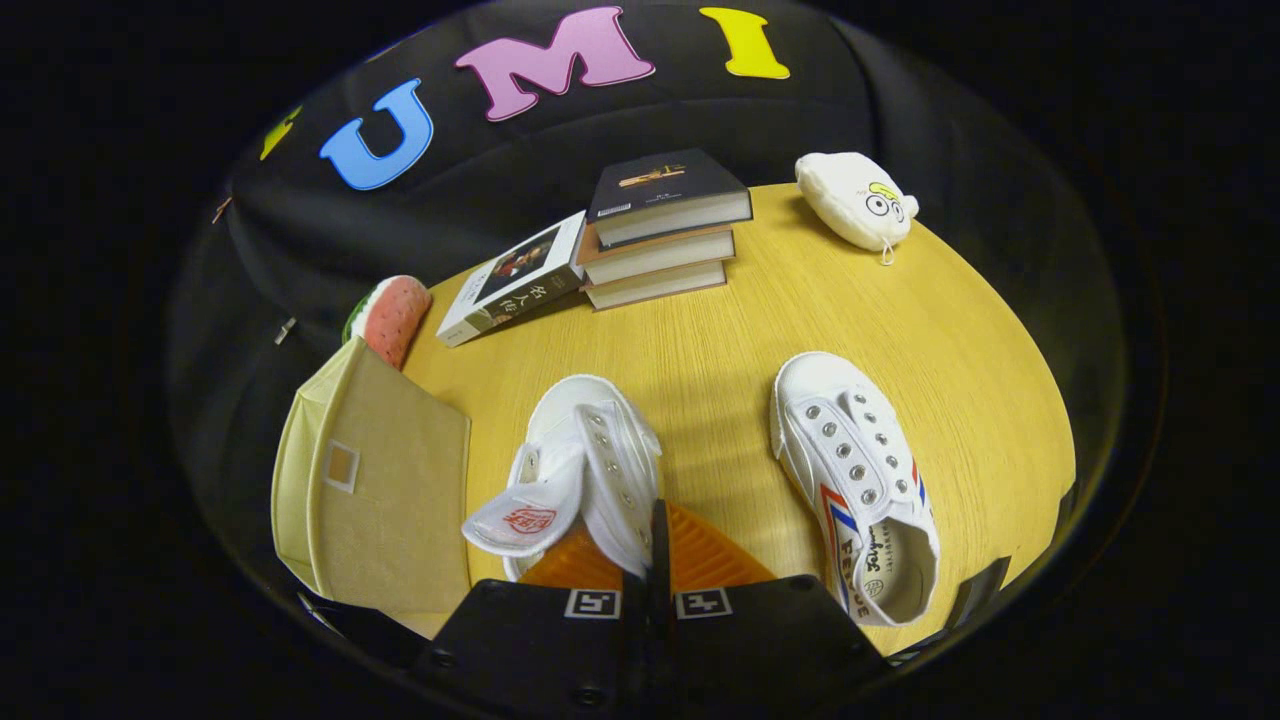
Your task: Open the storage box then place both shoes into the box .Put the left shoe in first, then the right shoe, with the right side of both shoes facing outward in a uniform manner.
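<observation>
The orange fingers [655, 555] are clamped together on the left shoe's [590, 470] eyelet flap. The right shoe [855, 480] lies beside it on the counter [720, 340], the storage box [375, 490] opposite.

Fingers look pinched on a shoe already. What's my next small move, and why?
Probably lift it slightly and carry it toward the box. The gripper is shut on the side of the near shoe, tongue flopped out; the other shoe lies apart on the table. Whether the box is open, I can't tell.
</observation>
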A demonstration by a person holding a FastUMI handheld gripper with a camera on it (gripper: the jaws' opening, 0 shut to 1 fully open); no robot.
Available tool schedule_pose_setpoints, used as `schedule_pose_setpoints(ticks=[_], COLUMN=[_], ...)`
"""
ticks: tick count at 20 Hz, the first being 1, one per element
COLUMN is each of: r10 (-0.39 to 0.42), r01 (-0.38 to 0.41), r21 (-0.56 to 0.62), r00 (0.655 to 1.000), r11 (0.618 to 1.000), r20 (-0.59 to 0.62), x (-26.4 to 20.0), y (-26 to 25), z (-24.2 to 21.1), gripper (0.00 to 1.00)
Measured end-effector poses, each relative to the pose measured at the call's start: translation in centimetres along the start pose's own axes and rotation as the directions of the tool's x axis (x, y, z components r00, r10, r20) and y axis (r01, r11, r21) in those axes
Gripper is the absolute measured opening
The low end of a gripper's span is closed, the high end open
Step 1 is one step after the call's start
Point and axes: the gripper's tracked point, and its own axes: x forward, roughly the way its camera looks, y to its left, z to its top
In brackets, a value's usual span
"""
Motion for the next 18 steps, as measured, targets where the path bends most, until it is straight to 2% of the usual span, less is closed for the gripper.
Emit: schedule_pose_setpoints(ticks=[4, 9, 14, 18], r10=[0.062, 0.15, 0.183, 0.2], r01=[-0.062, -0.153, -0.184, -0.195], r21=[-0.004, 0.023, 0.066, 0.105], r00=[0.995, 0.983, 0.983, 0.979], r11=[0.998, 0.988, 0.981, 0.975], r20=[0.072, 0.104, 0.014, -0.039], x=[-3.5, -8.3, -9.9, -8.8], y=[3.0, 9.7, 18.1, 24.0], z=[2.7, 6.4, 6.4, 5.3], gripper=[0.05, 0.05, 0.05, 0.05])
